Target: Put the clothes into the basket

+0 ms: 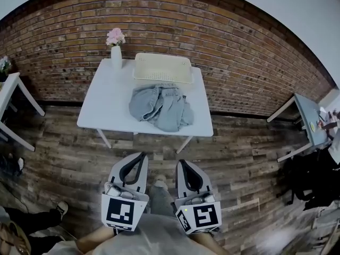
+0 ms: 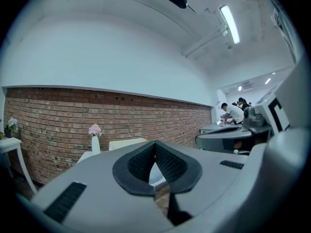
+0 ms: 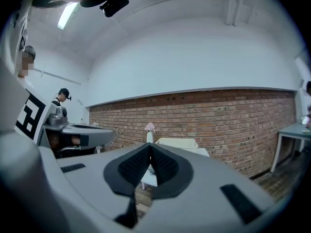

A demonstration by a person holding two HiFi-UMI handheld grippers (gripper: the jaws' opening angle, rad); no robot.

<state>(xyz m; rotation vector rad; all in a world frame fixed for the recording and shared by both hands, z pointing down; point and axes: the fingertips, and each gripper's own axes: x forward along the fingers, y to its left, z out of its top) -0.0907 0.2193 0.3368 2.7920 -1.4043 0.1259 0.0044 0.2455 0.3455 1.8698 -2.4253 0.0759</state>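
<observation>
Brick wall point(image 1: 159, 20) backs the white counter point(image 1: 106, 110) in the head view. The basket point(image 1: 162, 77) stands at its rear edge, interior bare. The grey-blue clothes point(image 1: 162, 108) lie heaped just before it. A vase point(image 1: 116, 57) holds pink flowers point(image 1: 115, 36). Left gripper view: left gripper point(image 2: 155, 147) fully closed, empty. Right gripper view: right gripper point(image 3: 149, 147) fully closed, empty.

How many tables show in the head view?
3: the white table ahead bearing the clothes, a left-edge table, a grey table at right. Others may be hidden.
</observation>
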